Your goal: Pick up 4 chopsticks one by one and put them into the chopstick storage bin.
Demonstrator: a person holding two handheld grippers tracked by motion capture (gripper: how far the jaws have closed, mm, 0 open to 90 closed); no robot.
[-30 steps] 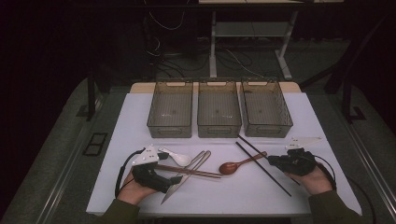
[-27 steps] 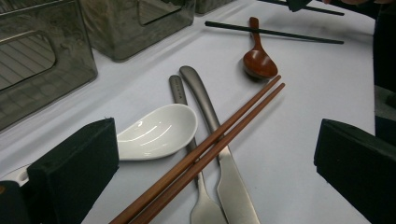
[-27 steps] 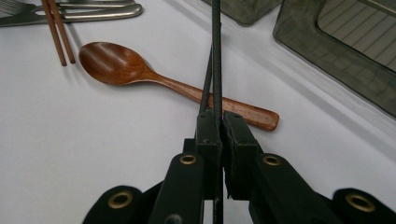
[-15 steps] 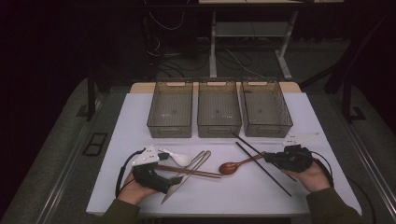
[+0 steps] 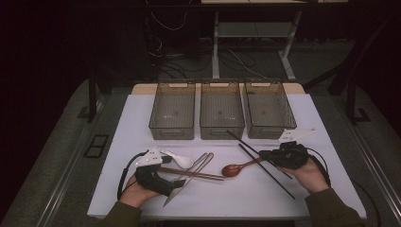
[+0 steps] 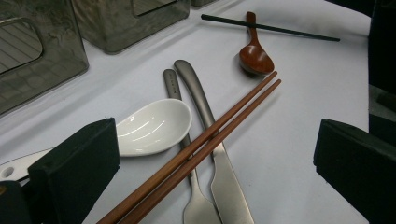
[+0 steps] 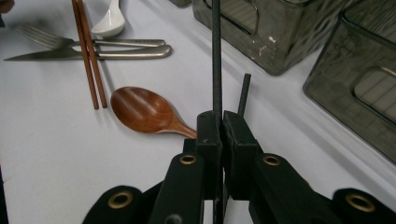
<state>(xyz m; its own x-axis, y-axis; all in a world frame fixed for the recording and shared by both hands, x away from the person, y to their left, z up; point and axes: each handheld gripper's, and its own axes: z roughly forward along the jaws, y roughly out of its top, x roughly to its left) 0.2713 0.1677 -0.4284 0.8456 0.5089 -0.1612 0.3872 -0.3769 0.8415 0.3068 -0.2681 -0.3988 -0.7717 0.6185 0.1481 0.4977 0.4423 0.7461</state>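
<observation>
At the left, the left gripper [image 5: 177,182] rests low on the white table [image 5: 331,142] at the near edge, jaws wide apart and holding nothing; in the left gripper view its 2 pads flank a loose group of cutlery. That group comprises a white spoon [image 6: 152,126], a pair of brown chopsticks [image 6: 205,147] lying crossed over a metal fork [image 6: 180,140] and a metal knife [image 6: 210,135], all flat on the table. Further right, a brown wooden spoon [image 5: 239,167] lies near the centre, bowl toward the left. At the right, the right gripper [image 5: 264,155] is closed on 1 black chopstick [image 7: 216,60]; the right gripper view shows the stick pinched between the 2 pads and running away toward the bins. The second black chopstick [image 5: 265,170] lies on the table just beside the gripper, apparently passing under it. At the far side, 3 clear bins [image 5: 222,111] stand in a row, and all 3 appear empty. Judged status: sorting has barely begun. No item is yet in a bin; 1 black chopstick is gripped at table level, and the remaining 7 pieces are not yet handled.
</observation>
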